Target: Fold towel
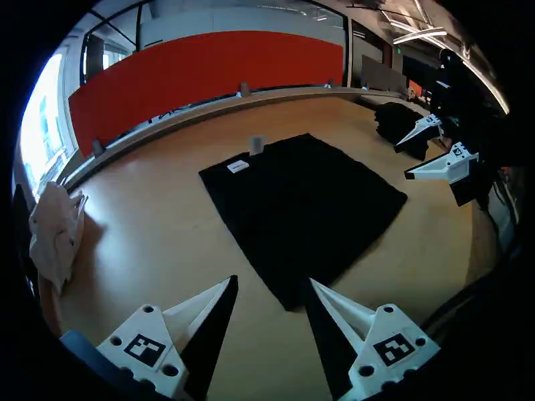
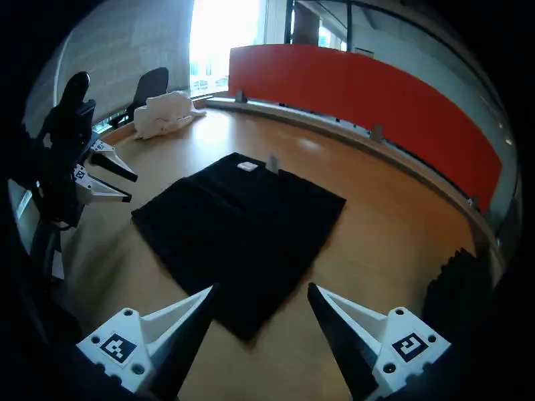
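Left gripper view: blk towel (image 1: 301, 200) flat on table (image 1: 167, 220) (jaws apart).

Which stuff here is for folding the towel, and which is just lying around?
For the job:
black towel, spread flat
left gripper, open
right gripper, open

Just lying about:
white cloth heap
dark bundle
office chair
red partition

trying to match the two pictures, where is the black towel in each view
Left gripper view: black towel spread flat at centre.
Right gripper view: black towel spread flat at centre, slightly left.
Shared landmark: the red partition beyond the towel's far edge.
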Demonstrator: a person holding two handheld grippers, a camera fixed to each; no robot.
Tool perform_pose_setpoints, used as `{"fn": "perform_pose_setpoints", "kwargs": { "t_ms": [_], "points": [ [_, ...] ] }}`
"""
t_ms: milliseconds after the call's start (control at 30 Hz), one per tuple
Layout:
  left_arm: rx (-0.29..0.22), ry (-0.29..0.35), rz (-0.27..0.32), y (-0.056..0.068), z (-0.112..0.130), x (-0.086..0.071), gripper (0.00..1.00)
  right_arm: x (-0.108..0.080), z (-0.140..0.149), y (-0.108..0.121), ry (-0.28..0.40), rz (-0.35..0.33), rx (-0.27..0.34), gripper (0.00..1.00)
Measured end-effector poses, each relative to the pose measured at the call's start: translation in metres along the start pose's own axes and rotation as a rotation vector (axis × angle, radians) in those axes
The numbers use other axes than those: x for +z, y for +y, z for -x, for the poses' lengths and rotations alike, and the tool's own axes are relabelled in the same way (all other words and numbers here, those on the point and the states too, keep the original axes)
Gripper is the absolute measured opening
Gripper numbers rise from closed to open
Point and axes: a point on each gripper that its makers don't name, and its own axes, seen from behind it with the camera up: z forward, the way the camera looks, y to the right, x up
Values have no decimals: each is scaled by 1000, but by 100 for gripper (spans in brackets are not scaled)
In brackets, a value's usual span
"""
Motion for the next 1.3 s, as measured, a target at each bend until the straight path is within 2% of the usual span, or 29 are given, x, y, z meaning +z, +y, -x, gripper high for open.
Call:
{"fn": "perform_pose_setpoints", "kwargs": {
  "t_ms": [467, 833, 1100, 1300],
  "points": [
    [17, -78, 47, 14, 25, 12, 68, 10, 34, -8, -74, -31, -6, 100],
    [39, -117, 71, 20, 34, 18, 68, 14, 50, -9, -111, -50, -15, 100],
    [51, -142, 84, 24, 38, 22, 67, 16, 56, -9, -128, -68, -17, 95],
    [53, -144, 87, 24, 38, 22, 68, 16, 61, -11, -139, -81, -22, 86]
  ]
}}
